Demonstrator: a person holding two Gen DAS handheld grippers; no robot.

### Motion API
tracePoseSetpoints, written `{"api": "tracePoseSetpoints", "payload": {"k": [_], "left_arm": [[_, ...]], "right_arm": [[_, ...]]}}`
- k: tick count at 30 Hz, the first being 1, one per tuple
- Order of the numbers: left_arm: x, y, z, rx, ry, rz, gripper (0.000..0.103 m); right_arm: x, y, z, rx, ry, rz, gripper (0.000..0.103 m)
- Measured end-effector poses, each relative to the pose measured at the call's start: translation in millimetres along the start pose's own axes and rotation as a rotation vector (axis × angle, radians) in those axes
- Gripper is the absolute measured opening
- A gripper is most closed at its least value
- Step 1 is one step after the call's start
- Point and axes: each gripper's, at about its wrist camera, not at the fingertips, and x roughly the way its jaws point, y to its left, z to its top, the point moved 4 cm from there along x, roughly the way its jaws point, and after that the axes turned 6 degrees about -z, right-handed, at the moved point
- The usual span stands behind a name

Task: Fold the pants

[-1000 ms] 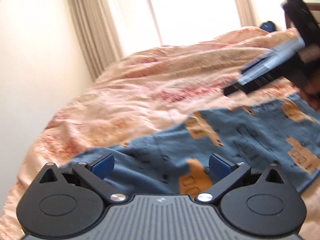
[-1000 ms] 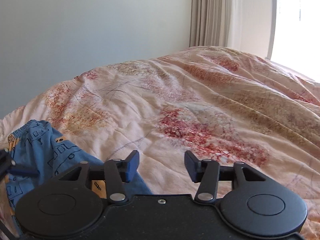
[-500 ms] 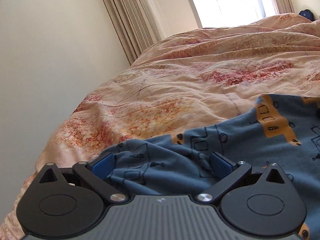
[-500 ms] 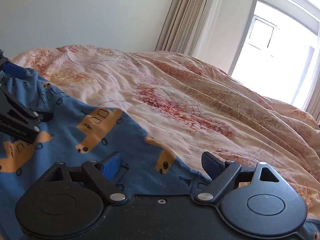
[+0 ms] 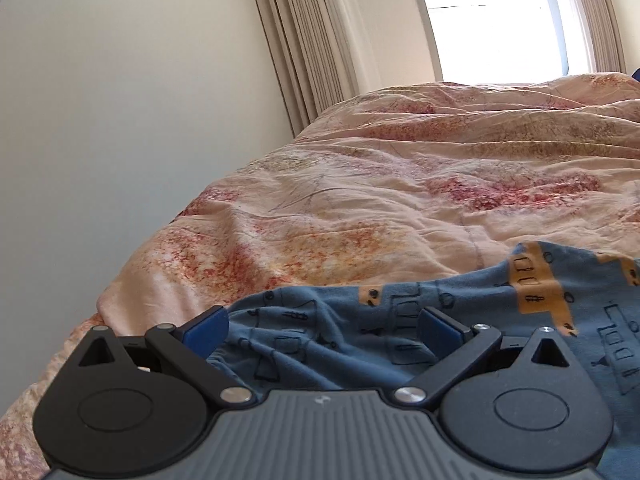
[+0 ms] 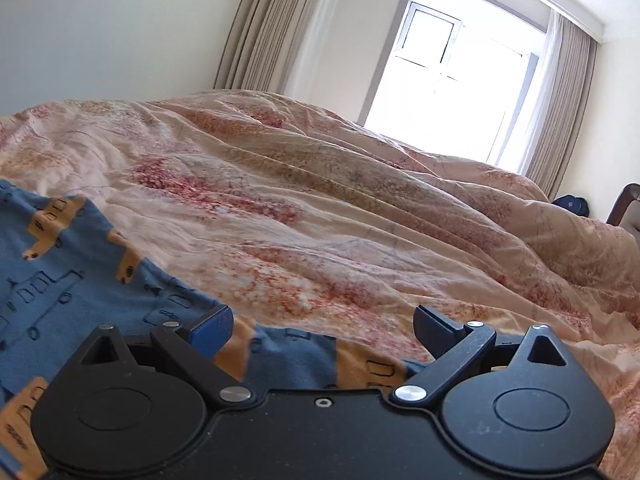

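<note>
Blue pants printed with orange vehicles lie flat on the floral quilt. My left gripper hangs low over their rumpled left end. It is open, with bunched cloth lying between its blue pads and nothing pressed. In the right wrist view the pants spread to the left. My right gripper sits over their far edge with its jaws opening wide. The cloth edge lies between the fingers, and they do not pinch it.
The quilt covers the whole bed and is creased into ridges. A pale wall runs along the bed's left side. Curtains and a bright window stand beyond. A dark blue object and a brown chair edge sit far right.
The right gripper has swung from the bare quilt to the pants' far edge, and its jaws have widened. The left view has turned left, and the right gripper has left it.
</note>
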Motion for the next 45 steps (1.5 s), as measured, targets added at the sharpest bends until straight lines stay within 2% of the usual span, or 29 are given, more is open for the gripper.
{"api": "tracePoseSetpoints", "payload": {"k": [2, 4, 7, 9, 13, 18, 22, 27, 30, 33, 36, 39, 42, 44, 45], "left_arm": [[-6.9, -27.5, -4.2, 0.044, 0.008, -0.059, 0.103], [-9.9, -50.5, -13.3, 0.133, 0.011, -0.085, 0.103], [-5.0, -64.9, -28.3, 0.236, 0.029, -0.052, 0.103], [-1.9, -59.5, -29.3, 0.221, 0.040, -0.041, 0.103], [4.3, -41.1, -24.1, 0.202, 0.065, 0.004, 0.103], [3.9, -28.0, -18.1, 0.197, 0.094, 0.099, 0.103], [-7.0, -39.5, -6.2, 0.185, 0.089, 0.099, 0.103], [-32.7, -88.1, 20.0, 0.179, 0.012, -0.016, 0.103], [-40.9, -132.5, 35.0, 0.167, -0.003, -0.158, 0.103], [-42.0, -180.7, 44.4, 0.148, 0.010, -0.312, 0.103], [-37.8, -233.5, 48.4, 0.140, 0.037, -0.480, 0.103], [-29.4, -284.6, 42.2, 0.158, 0.071, -0.590, 0.103], [-20.5, -315.0, 27.1, 0.141, 0.123, -0.639, 0.103], [-15.6, -322.9, 12.9, 0.106, 0.152, -0.620, 0.103], [-16.8, -324.6, 7.9, 0.098, 0.139, -0.603, 0.103]], "right_arm": [[-14.1, 29.3, -1.3, -0.007, 0.006, 0.090, 0.099], [-20.7, 52.8, -6.9, -0.061, 0.006, 0.123, 0.099], [-20.4, 55.5, -16.9, -0.096, 0.037, 0.123, 0.099], [-17.3, 31.6, -23.2, -0.076, 0.067, 0.088, 0.100], [-14.8, -37.2, -42.4, -0.039, 0.100, -0.058, 0.102], [-18.0, -113.4, -78.1, -0.007, 0.132, -0.183, 0.102], [-26.9, -164.0, -98.4, 0.041, 0.120, -0.272, 0.102], [-52.3, -185.1, -107.2, 0.133, 0.082, -0.284, 0.102], [-72.0, -182.3, -108.2, 0.202, 0.063, -0.255, 0.102], [-86.3, -184.3, -110.7, 0.372, 0.091, -0.146, 0.103], [-85.9, -186.1, -119.1, 0.574, 0.168, 0.025, 0.103], [-85.9, -182.7, -126.4, 0.711, 0.207, 0.153, 0.103], [-86.9, -183.9, -128.9, 0.765, 0.190, 0.170, 0.102], [-86.2, -189.4, -132.7, 0.841, 0.179, 0.183, 0.102], [-85.5, -190.8, -134.0, 0.870, 0.174, 0.184, 0.102]]}}
